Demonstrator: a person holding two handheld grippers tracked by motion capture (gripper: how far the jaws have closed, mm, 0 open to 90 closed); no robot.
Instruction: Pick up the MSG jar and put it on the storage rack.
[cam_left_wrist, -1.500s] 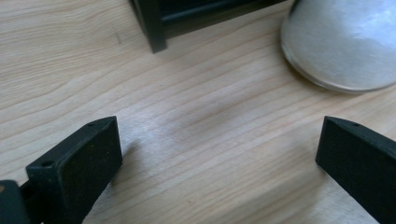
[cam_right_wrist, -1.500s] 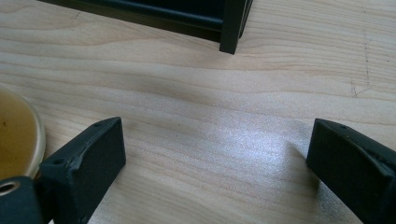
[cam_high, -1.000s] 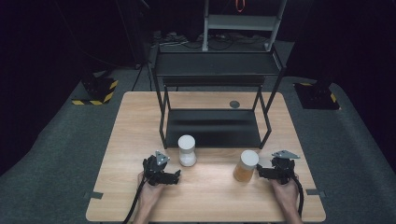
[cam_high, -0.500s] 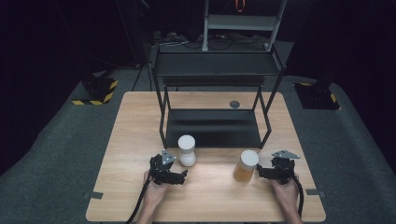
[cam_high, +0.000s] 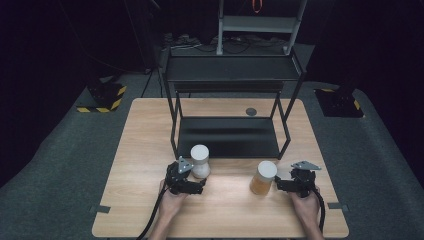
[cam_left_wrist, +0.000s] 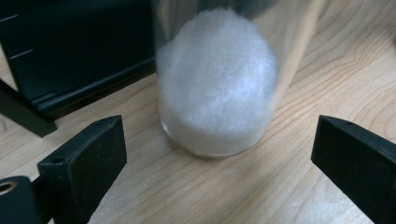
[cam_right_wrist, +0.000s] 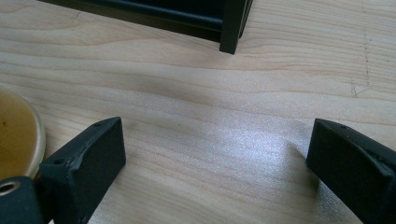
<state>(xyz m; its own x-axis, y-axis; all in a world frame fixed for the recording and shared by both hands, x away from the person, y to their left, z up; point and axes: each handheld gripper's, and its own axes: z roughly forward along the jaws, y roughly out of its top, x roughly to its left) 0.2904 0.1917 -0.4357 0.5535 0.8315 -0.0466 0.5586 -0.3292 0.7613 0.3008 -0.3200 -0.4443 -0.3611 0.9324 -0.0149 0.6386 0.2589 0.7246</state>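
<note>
**Two open grippers beside two jars**

Both hands rest low on the light wooden table (cam_high: 145, 135). The left gripper (cam_high: 196, 189) is wide open, holding nothing; a clear jar of white grains with a white lid (cam_high: 200, 161) stands just ahead between its jaws, untouched. The right gripper (cam_high: 278, 184) is wide open too, empty, beside a clear jar of amber stuff (cam_high: 263, 178). A black metal shelf rack (cam_high: 228, 136) stands behind.

Two jars (cam_high: 200, 161) before black rack (cam_high: 230, 80)
</note>
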